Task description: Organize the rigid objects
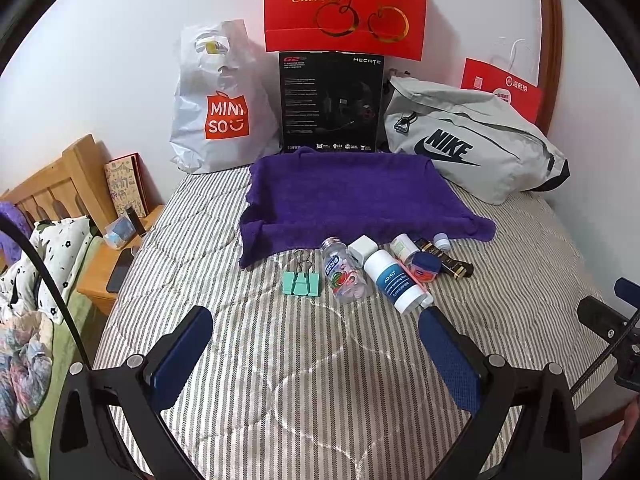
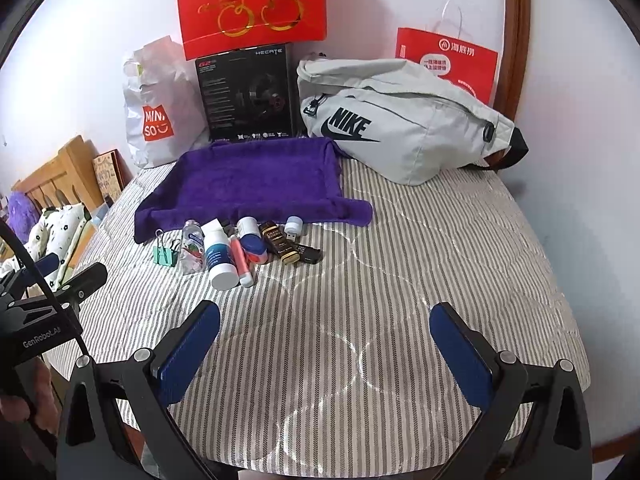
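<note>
Both grippers (image 1: 316, 328) (image 2: 326, 324) (jaws spread, empty) hover short of the white tube (image 1: 396, 282).

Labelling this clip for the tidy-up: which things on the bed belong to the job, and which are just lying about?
For the job: teal binder clip, clear bottle, white charger, white tube, small blue jar, purple towel.

Lying about: Miniso bag, Nike bag, black headset box, red gift bag.

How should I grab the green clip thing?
Grip the mint binder clip across its flat green body, coming from above. It lies flat on the striped bed, wire handles pointing toward the purple towel, with open space on its left for a tool finger.
</note>
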`<action>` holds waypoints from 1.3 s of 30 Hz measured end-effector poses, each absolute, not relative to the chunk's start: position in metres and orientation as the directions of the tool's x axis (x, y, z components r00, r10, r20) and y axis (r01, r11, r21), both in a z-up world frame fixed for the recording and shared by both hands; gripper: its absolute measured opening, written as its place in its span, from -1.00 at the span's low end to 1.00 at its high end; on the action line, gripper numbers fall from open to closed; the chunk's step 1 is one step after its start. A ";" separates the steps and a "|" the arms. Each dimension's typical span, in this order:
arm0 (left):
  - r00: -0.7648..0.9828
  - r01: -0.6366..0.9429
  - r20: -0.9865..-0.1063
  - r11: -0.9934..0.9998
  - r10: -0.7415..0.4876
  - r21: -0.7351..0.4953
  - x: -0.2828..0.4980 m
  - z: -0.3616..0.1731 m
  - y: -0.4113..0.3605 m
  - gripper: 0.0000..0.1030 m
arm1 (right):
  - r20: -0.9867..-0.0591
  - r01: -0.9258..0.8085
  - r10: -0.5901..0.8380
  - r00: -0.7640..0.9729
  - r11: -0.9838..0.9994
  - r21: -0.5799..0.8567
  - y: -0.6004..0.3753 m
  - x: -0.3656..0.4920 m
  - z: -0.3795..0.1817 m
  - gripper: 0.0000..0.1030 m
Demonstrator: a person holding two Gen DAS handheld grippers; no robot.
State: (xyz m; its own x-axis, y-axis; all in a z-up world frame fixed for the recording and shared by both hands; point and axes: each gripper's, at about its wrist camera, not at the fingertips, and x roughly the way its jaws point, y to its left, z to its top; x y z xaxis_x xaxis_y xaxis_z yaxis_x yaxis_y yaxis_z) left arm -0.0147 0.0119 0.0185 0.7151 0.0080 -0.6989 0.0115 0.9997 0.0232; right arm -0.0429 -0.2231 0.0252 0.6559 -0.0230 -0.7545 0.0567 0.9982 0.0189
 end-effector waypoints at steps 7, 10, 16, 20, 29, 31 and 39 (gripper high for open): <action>0.707 0.007 -0.707 0.999 0.019 0.034 -0.002 0.011 0.014 1.00 | -0.750 0.049 -0.006 0.661 0.998 0.035 -0.226 -0.034 0.023 1.00; 0.700 0.013 -0.714 0.999 0.017 0.037 0.009 0.001 0.018 1.00 | -0.751 0.038 0.013 0.660 0.998 0.051 -0.227 -0.028 0.021 1.00; 0.675 -0.010 -0.736 0.999 0.043 0.049 0.036 -0.026 0.030 1.00 | -0.740 0.002 0.065 0.669 0.996 0.090 -0.228 -0.011 0.017 1.00; 0.638 -0.020 -0.768 0.999 0.043 0.039 0.062 -0.051 0.042 1.00 | -0.737 -0.011 0.087 0.670 0.994 0.108 -0.230 0.002 0.013 1.00; 0.596 0.009 -0.802 0.999 0.028 0.042 0.104 -0.091 0.047 0.96 | -0.744 0.009 -0.033 0.668 0.999 -0.036 -0.227 0.029 -0.007 1.00; 0.585 0.014 -0.811 0.999 0.028 0.044 0.110 -0.095 0.046 0.93 | -0.753 -0.003 -0.014 0.657 1.000 -0.021 -0.229 0.037 -0.014 1.00; 0.574 0.045 -0.819 0.999 -0.017 0.011 0.119 -0.107 0.045 0.42 | -0.786 -0.060 0.037 0.617 0.998 -0.001 -0.228 0.065 -0.046 0.99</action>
State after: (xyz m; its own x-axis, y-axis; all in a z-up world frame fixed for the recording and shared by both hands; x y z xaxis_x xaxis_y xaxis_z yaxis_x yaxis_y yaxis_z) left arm 0.1194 0.0452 -0.1071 0.5736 -0.0171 -0.8189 0.0450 0.9989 0.0106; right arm 0.0645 -0.2277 -0.0460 0.6170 0.0369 -0.7861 -0.0604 0.9982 -0.0005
